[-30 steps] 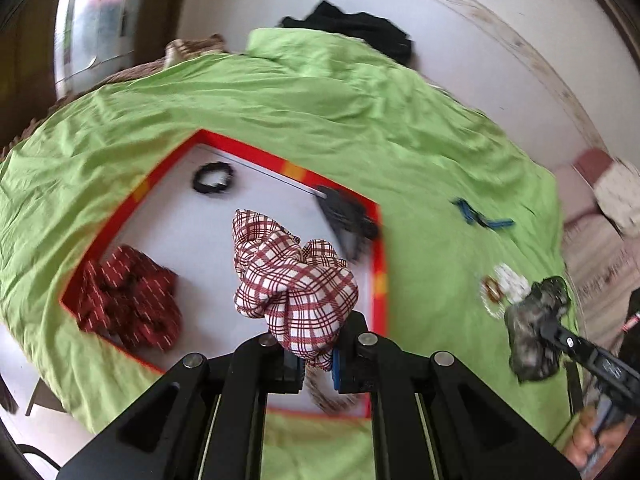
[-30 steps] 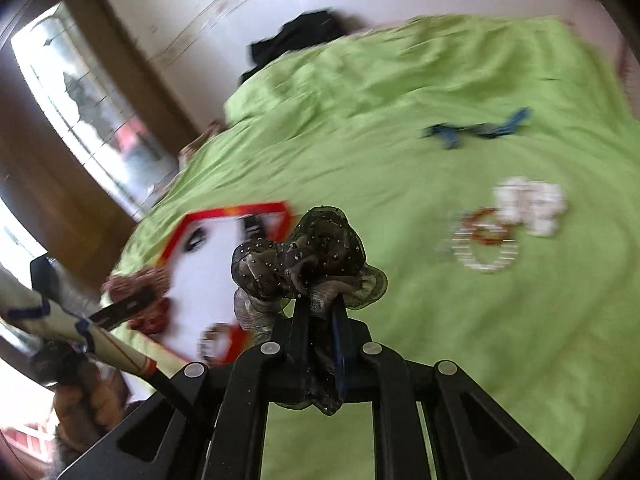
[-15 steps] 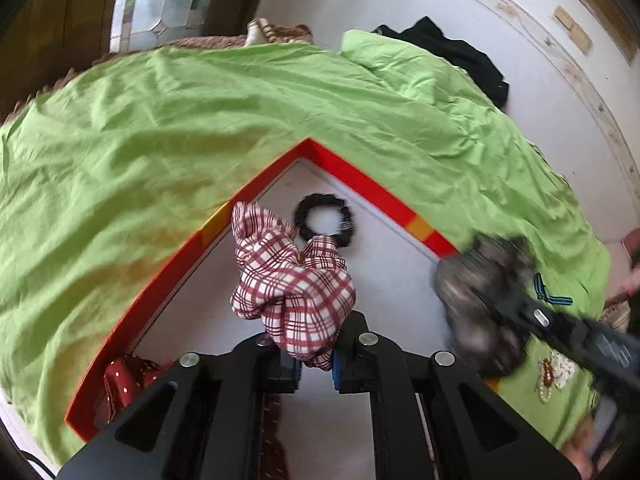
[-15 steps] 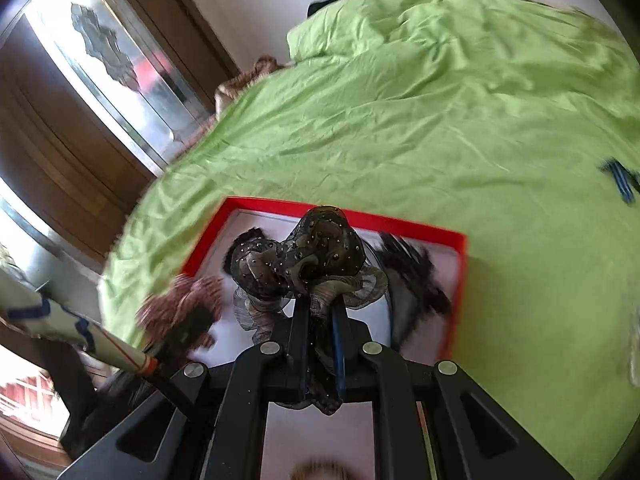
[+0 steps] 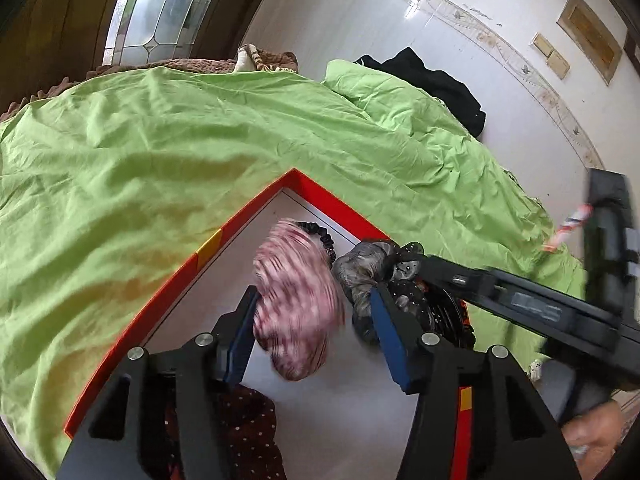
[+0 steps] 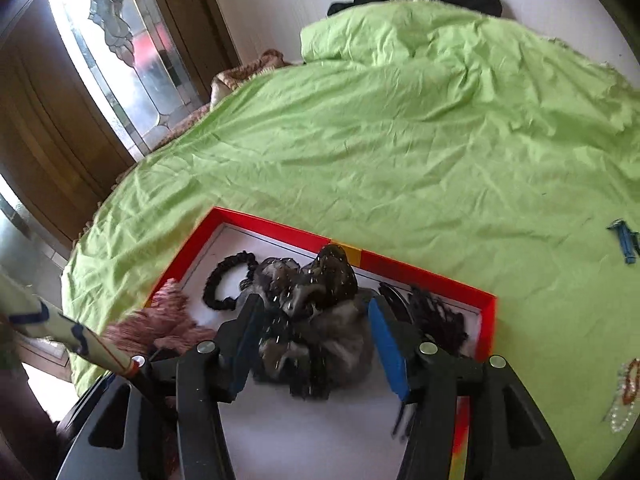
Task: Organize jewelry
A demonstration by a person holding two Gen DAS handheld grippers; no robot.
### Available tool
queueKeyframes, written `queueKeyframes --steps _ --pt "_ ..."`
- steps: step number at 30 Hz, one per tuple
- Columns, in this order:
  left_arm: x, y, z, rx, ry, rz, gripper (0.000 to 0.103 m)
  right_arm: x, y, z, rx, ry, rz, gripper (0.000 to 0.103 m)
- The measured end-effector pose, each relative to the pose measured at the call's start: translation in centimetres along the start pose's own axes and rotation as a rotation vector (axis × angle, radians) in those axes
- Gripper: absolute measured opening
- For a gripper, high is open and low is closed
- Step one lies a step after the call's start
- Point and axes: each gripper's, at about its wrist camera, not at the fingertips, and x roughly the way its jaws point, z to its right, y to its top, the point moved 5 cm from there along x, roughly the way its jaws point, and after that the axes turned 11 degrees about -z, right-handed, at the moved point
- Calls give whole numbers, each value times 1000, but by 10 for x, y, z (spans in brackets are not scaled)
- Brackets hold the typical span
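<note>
A red-rimmed tray [image 5: 244,216] with a white floor lies on the green bed cover. My left gripper [image 5: 316,336] is open over it, and the red plaid scrunchie [image 5: 298,300], blurred, sits loose between its fingers. My right gripper [image 6: 316,340] is open too, with the grey-brown sequinned scrunchie [image 6: 316,320] loose between its fingers on the tray [image 6: 424,276]. That scrunchie also shows in the left wrist view [image 5: 368,272]. A black scrunchie [image 6: 224,280] lies at the tray's far corner.
A dark red dotted scrunchie [image 5: 248,428] lies in the tray's near left. A black hair clip [image 6: 436,316] lies at its right side. On the cover, a blue clip [image 6: 626,240] and bead bracelets [image 6: 628,392] lie to the right. Dark clothing [image 5: 432,80] lies at the bed's far edge.
Both grippers have opened over the tray. The plaid scrunchie has left the left fingers and the sequinned scrunchie has left the right fingers. Both grippers moved lower.
</note>
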Motion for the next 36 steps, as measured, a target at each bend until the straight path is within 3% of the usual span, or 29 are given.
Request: queueKeyframes --steps 3,9,13,16,20,24,32,36 --pt "-7 -2 2 11 22 28 55 -30 -22 3 -1 -2 31 59" --pt "-29 -15 12 66 89 105 55 -98 -113 41 -2 -98 64 60" --pt "-53 -34 26 109 151 166 55 -133 -189 96 46 -257 56 62" --pt "-67 -55 42 144 190 148 55 -156 -244 141 148 -363 52 62" --pt "-79 -86 73 148 122 74 55 -184 -308 191 323 -357 87 62" --pt "-89 -119 123 233 71 17 55 -196 -348 213 401 -353 101 62" --pt "-99 -164 174 386 128 -21 58 -217 -390 235 472 -355 160 62" --pt "-100 -171 181 416 153 -35 59 -224 -392 248 522 -273 202 62"
